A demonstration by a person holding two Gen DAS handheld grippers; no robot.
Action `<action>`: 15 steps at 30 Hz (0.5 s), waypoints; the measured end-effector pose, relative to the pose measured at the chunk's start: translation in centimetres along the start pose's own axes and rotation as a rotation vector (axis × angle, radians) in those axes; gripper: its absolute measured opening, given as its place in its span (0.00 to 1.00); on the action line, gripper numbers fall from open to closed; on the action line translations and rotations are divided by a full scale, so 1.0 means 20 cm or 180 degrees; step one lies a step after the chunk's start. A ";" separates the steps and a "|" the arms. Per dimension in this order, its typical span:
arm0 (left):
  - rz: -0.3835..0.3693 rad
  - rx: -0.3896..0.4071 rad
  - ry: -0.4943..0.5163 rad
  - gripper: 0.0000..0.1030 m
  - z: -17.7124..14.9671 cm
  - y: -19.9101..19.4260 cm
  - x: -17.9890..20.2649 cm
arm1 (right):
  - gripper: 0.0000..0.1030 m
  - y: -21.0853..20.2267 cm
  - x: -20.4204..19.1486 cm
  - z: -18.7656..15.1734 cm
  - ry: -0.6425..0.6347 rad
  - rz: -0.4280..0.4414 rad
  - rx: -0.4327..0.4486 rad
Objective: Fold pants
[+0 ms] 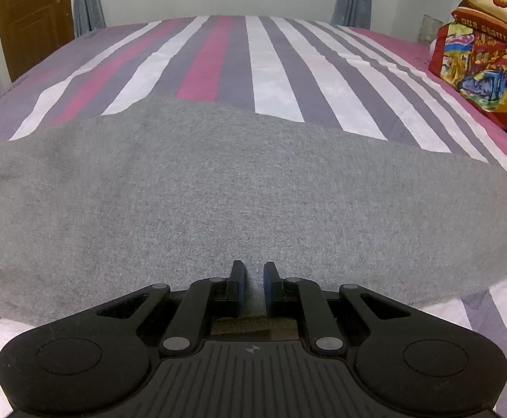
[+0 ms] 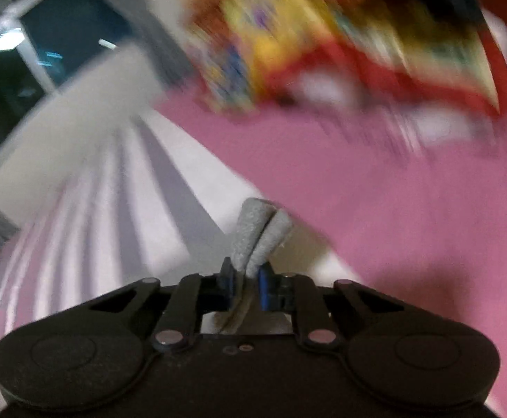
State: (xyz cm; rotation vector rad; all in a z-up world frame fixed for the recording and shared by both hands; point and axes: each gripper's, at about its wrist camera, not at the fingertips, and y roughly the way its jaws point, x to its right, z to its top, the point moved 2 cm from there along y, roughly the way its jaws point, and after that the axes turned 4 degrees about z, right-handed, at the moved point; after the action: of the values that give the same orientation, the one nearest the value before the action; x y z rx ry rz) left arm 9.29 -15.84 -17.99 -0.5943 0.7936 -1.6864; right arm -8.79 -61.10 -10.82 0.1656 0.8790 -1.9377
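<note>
We see the grey knit fabric pants (image 1: pixel 197 188) spread wide and mostly flat across the bed, reaching from the left edge to the right. In the right wrist view, a doubled-over grey fold (image 2: pixel 262 233) stands upward.

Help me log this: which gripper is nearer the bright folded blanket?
Right. The right gripper, pinching grey pants fabric, faces the blanket close ahead; the left gripper sees it far off right.

You are working in a home bedroom, as shown by the bed (image 1: pixel 218 55) under its pink, white and purple striped sheet, the folded colourful blanket (image 1: pixel 486 66) at its side, the grey curtains (image 1: pixel 87 0), the wooden door (image 1: pixel 32 14) and the dark window (image 2: pixel 20 80).
</note>
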 end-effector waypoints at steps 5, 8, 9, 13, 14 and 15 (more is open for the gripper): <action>0.0061 0.0024 0.0010 0.12 0.01 -0.02 0.03 | 0.13 0.00 0.05 0.01 -0.0094 -0.0034 -0.0086; 0.0023 0.0014 0.0008 0.12 0.03 -0.03 0.04 | 0.13 0.13 0.21 -0.13 0.0097 -0.0248 -0.0452; 0.0008 0.0011 0.0020 0.12 0.04 -0.03 0.05 | 0.16 0.14 0.23 -0.16 0.0125 -0.0269 -0.0466; -0.0068 0.0017 0.0103 0.12 0.10 -0.03 0.12 | 0.28 0.14 0.24 -0.19 0.0217 -0.0296 -0.0487; -0.0088 0.0026 0.0126 0.12 0.11 -0.03 0.15 | 0.31 0.14 0.23 -0.19 0.0247 -0.0248 -0.0484; -0.0107 0.0040 0.0144 0.12 0.13 -0.03 0.18 | 0.31 0.13 0.23 -0.18 0.0237 -0.0240 -0.0480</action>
State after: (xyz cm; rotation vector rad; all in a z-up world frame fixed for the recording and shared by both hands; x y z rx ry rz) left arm 9.91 -19.68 -15.96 -0.5653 0.8086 -1.7398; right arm -9.85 -62.80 -16.91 0.1173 1.0904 -1.9361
